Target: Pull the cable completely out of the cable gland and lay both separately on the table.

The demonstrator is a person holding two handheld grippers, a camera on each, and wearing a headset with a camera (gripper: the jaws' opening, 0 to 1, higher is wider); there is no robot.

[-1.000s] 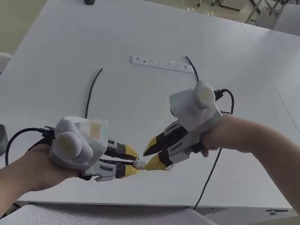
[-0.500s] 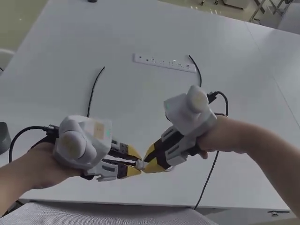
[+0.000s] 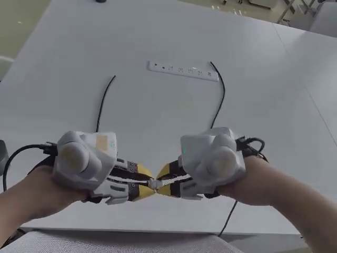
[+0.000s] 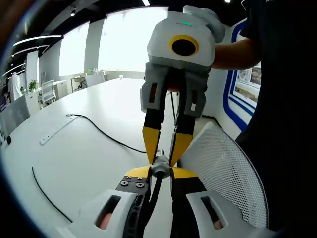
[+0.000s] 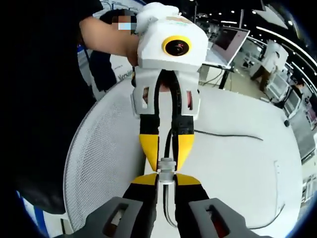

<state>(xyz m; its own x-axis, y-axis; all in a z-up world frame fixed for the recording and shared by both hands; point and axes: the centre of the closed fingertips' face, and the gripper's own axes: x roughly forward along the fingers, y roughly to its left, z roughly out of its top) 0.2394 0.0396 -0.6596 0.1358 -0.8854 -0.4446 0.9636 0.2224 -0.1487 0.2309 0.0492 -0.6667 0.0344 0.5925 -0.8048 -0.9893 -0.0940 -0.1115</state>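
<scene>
While my left fingers (image 4: 137, 172) are pinched on the black cable (image 4: 154, 191), right behind the cable gland (image 5: 167, 168) as far as I can tell, my right fingers (image 5: 143, 181) are closed on the gland's pale body from the opposite side, tips almost touching. Both are held over the near part of the worktop (image 3: 158, 42). I judge the pull not yet begun: next I should draw my hands straight apart, left and right, gripping firmly so the cable slides free.
</scene>
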